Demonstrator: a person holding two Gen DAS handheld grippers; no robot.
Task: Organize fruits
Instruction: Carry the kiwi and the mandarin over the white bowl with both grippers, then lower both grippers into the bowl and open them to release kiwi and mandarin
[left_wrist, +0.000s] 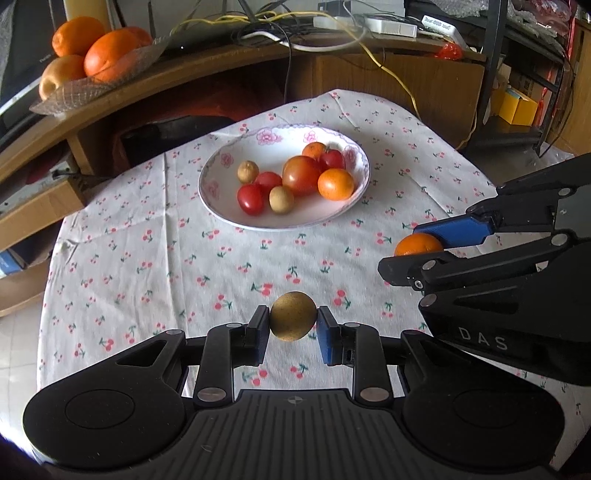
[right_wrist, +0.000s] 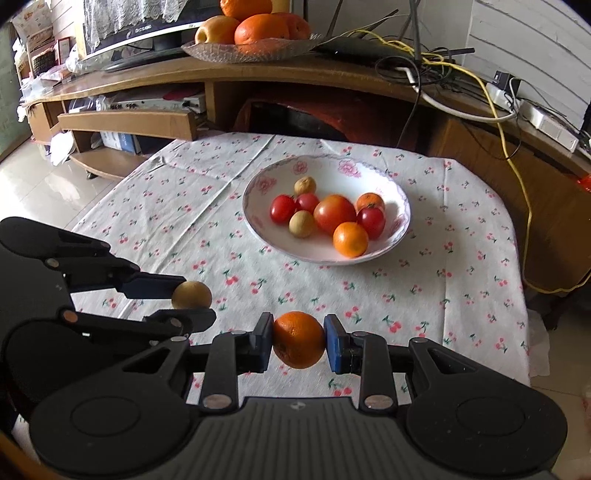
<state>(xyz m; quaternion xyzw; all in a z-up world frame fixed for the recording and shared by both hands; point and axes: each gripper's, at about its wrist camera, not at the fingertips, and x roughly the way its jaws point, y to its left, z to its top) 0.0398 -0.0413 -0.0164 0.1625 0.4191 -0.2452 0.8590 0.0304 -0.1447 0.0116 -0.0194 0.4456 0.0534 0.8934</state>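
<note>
Left wrist view. Nearest: left tongs (left_wrist: 293, 325) clenched on a small brown fruit (left_wrist: 293, 321), pads at its widest girth, held above the cherry-print table (left_wrist: 147, 266). Judged light, with a thin brittle shell; round, so it could roll out if gripped off-centre. Hold across the middle, gentle pressure. Right tongs (left_wrist: 424, 254) come in from the right, grasping a small orange (left_wrist: 419, 245), partly hidden by the lower finger. Beyond, well apart, sits the floral plate (left_wrist: 236, 218), already crowded with tomatoes, two oranges and two brown fruits.

Right wrist view. Nearest: right tongs (right_wrist: 298, 338) clamp the orange (right_wrist: 298, 339) on both flanks; judged firm with slightly yielding peel, heavier than the brown fruit, good friction. Left tongs (right_wrist: 192, 304) stand just beside, at left, carrying the brown fruit (right_wrist: 192, 294). Plate (right_wrist: 400, 206): free space mostly along the near-left rim and back; fruit set onto the pile may roll. The two tongs sit close together, so they could crowd each other on approach. Glass dish (right_wrist: 207, 51) of big oranges on the cabinet behind, out of the way.
</note>
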